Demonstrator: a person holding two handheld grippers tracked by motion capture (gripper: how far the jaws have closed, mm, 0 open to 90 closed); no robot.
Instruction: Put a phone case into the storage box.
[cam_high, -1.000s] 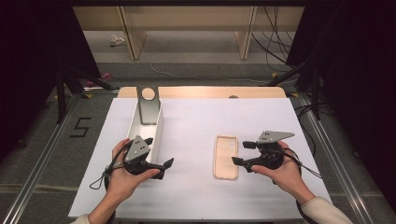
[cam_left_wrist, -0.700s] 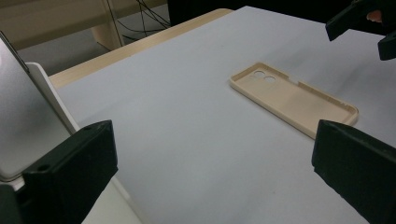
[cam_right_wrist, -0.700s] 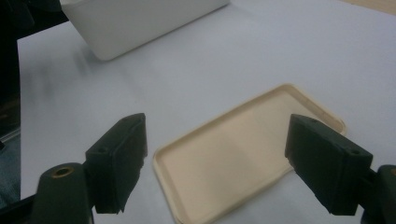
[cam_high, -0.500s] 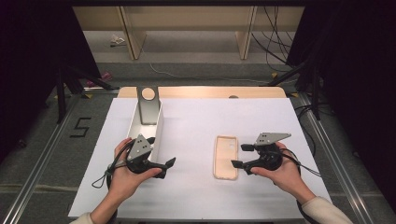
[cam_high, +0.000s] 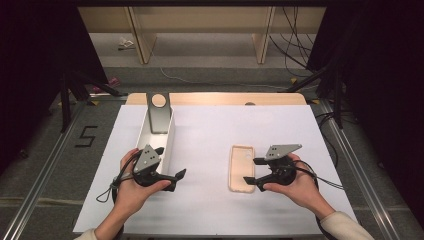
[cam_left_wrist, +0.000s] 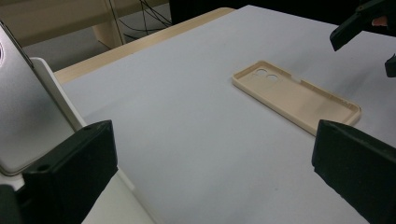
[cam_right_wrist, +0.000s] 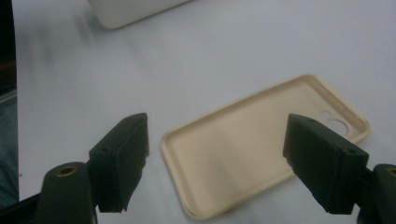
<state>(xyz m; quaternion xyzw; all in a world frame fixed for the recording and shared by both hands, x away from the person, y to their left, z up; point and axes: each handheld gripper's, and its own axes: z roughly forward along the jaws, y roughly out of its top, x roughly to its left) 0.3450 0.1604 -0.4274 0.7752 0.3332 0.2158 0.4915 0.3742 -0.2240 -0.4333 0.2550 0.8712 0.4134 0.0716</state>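
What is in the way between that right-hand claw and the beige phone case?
Nothing visible. The right gripper hovers at the right edge of the phone case, jaws open, with just bare white table between them. In the right gripper view the case lies open side up, straight ahead between the jaws.

It looked like a lab set up for recording handwork. The desk (cam_high: 210, 215) wore a plain white sheet and stood inside a frame of metal rails (cam_high: 45, 165), with a floor mark "5" (cam_high: 86, 136) beside it. Black curtains (cam_high: 35, 75) closed off both sides, cables (cam_high: 295, 30) trailed over the grey floor behind, and bare wooden shelving (cam_high: 200, 20) stood at the back. A person held a cabled gripper (cam_high: 272, 170) in each hand.
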